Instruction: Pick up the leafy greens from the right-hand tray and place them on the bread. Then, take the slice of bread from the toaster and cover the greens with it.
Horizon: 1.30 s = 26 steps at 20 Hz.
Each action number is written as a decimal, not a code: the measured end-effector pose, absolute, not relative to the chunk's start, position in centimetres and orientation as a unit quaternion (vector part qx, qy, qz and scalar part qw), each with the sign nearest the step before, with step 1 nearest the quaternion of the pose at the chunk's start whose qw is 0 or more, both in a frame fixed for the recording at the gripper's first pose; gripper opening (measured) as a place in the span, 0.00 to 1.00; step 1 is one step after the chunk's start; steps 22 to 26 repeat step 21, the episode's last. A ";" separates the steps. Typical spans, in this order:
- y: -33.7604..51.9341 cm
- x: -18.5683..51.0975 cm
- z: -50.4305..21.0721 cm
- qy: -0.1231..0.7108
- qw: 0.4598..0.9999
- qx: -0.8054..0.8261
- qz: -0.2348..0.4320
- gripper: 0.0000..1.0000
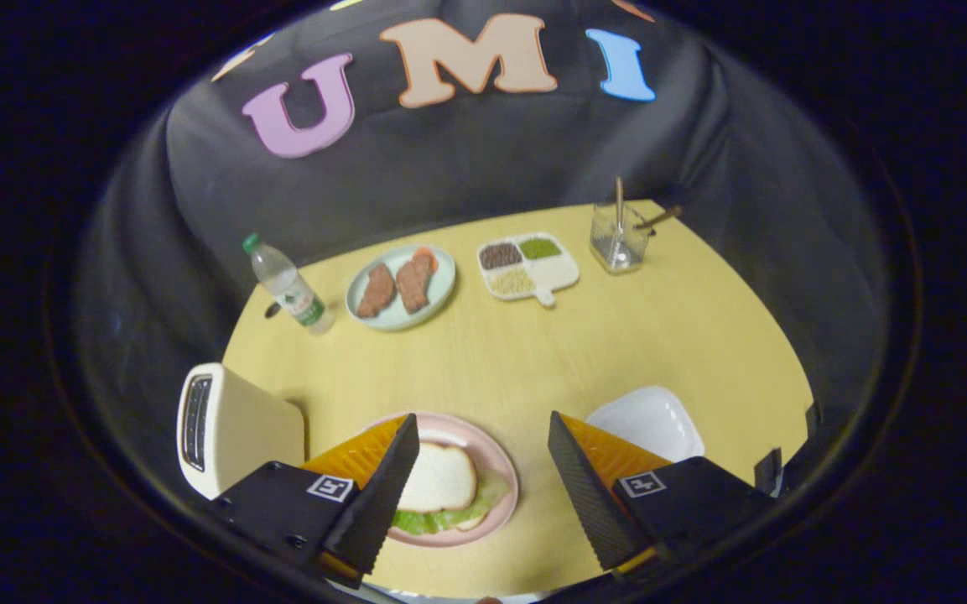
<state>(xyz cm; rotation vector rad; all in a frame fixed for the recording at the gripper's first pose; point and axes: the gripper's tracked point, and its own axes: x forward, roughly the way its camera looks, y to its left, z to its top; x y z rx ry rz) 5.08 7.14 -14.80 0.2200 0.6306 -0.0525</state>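
Bread already covers the leafy greens on the pink plate beside the toaster. My tool hangs open and empty above the plate; I judge nothing remains.

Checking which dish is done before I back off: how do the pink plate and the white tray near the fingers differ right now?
The pink plate is round and holds bread over leafy greens; the white tray is squarish and looks bare. The pink plate lies partly behind the left finger, next to the toaster; the white tray lies just beyond the right finger. Both rest flat on the table. The gripper is open, holding nothing.
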 end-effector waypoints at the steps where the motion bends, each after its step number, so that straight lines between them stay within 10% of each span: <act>1: 6.6 5.7 -13.6 0.278 0.955 0.100 -0.019 0.98; 9: 2.7 8.3 -1.5 0.043 0.999 0.002 0.018 0.98; 26: -0.5 6.9 -0.5 0.010 1.000 -0.004 -0.016 0.99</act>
